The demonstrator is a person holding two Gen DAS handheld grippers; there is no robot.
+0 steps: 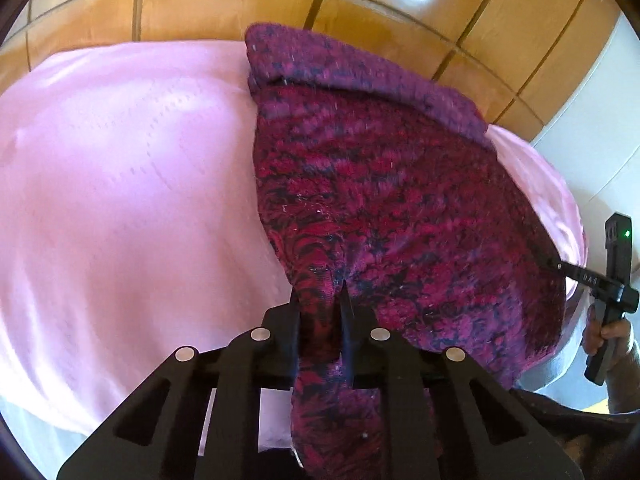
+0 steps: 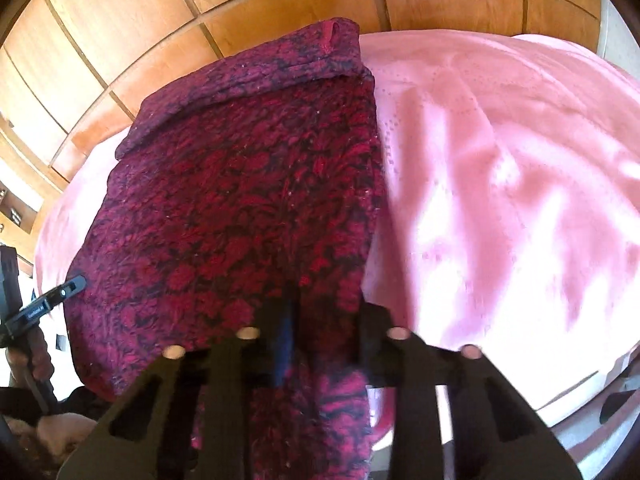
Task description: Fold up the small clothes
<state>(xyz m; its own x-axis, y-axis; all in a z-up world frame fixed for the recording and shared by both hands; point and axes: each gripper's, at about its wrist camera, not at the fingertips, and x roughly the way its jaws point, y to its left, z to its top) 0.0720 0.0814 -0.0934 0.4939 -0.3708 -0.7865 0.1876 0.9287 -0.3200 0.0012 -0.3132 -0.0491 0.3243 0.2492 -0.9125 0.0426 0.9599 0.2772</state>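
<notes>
With both near corners of the cloth [image 1: 360,200] pinched, I judge I'm at the start of a fold: the red-and-black patterned cloth lies flat on the pink sheet [image 1: 120,180], its far edge already turned over in a band close to the wooden panelling [image 1: 200,12], and the near hem is lifted off the sheet. My left claw [image 1: 322,320] is clamped on a bunched tuck of fabric that runs between its fingers and hangs down below them. My right claw [image 2: 316,320] is closed on the other near corner the same way, though that view is smeared and I can't make out the pads themselves. The next move, as I read it, calls for carrying both corners forward together at matching height and pace, so the near edge lands square on the far band and no slack bunches in the middle. The left view shows the right claw from the side, biting the cloth's edge, with a hand on its handle. The right view shows the left claw's tip at the opposite edge and the far band's hem.
</notes>
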